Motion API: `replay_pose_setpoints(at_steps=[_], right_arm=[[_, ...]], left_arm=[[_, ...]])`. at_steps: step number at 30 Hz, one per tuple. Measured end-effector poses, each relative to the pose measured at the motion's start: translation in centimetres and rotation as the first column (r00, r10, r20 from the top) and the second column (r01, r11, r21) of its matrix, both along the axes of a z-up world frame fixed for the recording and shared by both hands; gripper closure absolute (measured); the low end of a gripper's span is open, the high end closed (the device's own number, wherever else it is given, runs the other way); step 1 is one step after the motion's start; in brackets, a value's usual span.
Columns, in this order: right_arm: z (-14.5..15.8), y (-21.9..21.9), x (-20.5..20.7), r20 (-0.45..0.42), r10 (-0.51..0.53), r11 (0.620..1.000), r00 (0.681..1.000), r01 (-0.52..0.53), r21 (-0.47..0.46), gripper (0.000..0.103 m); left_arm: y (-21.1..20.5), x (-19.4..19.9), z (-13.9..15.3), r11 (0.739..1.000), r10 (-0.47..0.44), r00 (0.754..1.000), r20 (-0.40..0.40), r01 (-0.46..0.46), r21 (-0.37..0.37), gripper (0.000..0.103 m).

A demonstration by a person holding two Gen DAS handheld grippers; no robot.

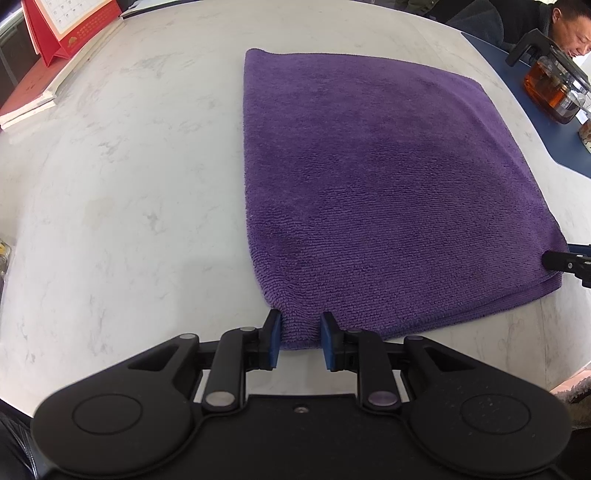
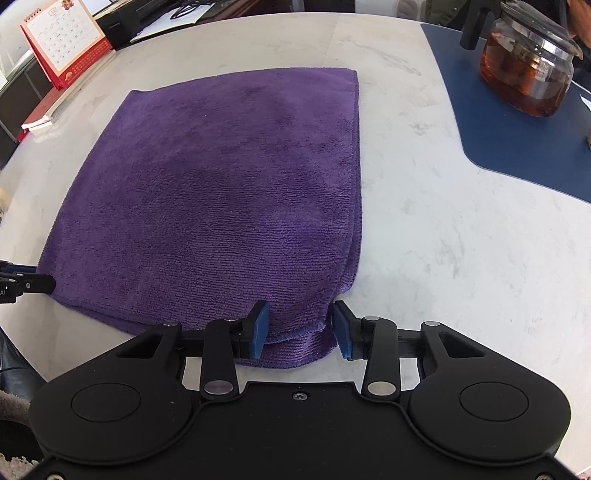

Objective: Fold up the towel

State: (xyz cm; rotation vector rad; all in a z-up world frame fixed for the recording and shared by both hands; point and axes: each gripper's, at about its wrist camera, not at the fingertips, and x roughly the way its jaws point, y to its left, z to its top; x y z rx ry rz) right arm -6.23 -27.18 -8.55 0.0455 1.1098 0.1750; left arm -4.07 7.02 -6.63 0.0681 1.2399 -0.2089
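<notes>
- Where the two cameras look, the desk (image 1: 122, 192) is a pale, marbled surface that carries everything else.
- On it the towel (image 1: 388, 177) lies flat, purple and already folded, with layered edges at its near side and its right side (image 2: 352, 258).
- At the far right a blue mat (image 2: 517, 122) lies on the desk, well apart from the towel.
- On this mat stands a glass teapot (image 2: 528, 62) with brown tea inside.
- At the far left a red calendar (image 2: 64, 40) stands upright beside a stack of papers (image 1: 33, 99).
- A man (image 1: 570, 27) shows at the far right corner of the left view.
- The left tongs (image 1: 298, 341) are at the near left corner of the towel; they stand partly open, the blue pads (image 1: 273, 341) on either side of the cloth edge, and the cloth is not pinched.
- The right tongs (image 2: 300, 330) are at the near right corner; they are open wider, the corner lies between the pads (image 2: 258, 330), and it is not clamped.
- In each view the other tongs (image 1: 569, 260) show only as a dark tip touching the towel's side edge.
</notes>
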Motion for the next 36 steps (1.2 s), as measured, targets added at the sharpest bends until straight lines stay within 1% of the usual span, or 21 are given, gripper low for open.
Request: replay_pose_setpoints(at_steps=[1,11,15,20,27,33,36], right_arm=[[0.0,0.1,0.0,0.002,0.006,1.000,1.000,-0.006,-0.005,0.074],[0.1,-0.1,0.0,0.002,0.012,1.000,1.000,-0.012,0.002,0.074],[0.1,-0.1,0.0,0.001,0.013,1.000,1.000,-0.013,0.005,0.075],[0.1,-0.1,0.0,0.000,0.017,1.000,1.000,-0.017,0.004,0.075],[0.1,-0.1,0.0,0.000,0.023,1.000,1.000,-0.023,0.001,0.075],[0.1,0.0,-0.1,0.006,0.032,0.999,0.999,-0.032,-0.002,0.075],[0.1,-0.1,-0.1,0.007,0.031,1.000,1.000,-0.031,0.004,0.075]], left_arm=[[0.0,0.0,0.0,1.000,-0.001,1.000,0.001,0.001,0.000,0.083],[-0.1,0.1,0.2,1.000,0.005,1.000,-0.002,-0.005,-0.014,0.083],[-0.2,0.4,0.2,1.000,0.021,1.000,-0.010,-0.021,-0.024,0.077],[-0.5,0.8,0.1,0.999,0.021,1.000,-0.015,-0.022,-0.026,0.077],[-0.3,0.9,0.1,0.999,0.034,0.999,-0.010,-0.034,-0.043,0.078],[-0.4,1.0,0.1,0.998,0.037,0.999,-0.011,-0.037,-0.051,0.080],[-0.4,1.1,0.0,0.998,0.036,0.999,-0.009,-0.037,-0.050,0.083]])
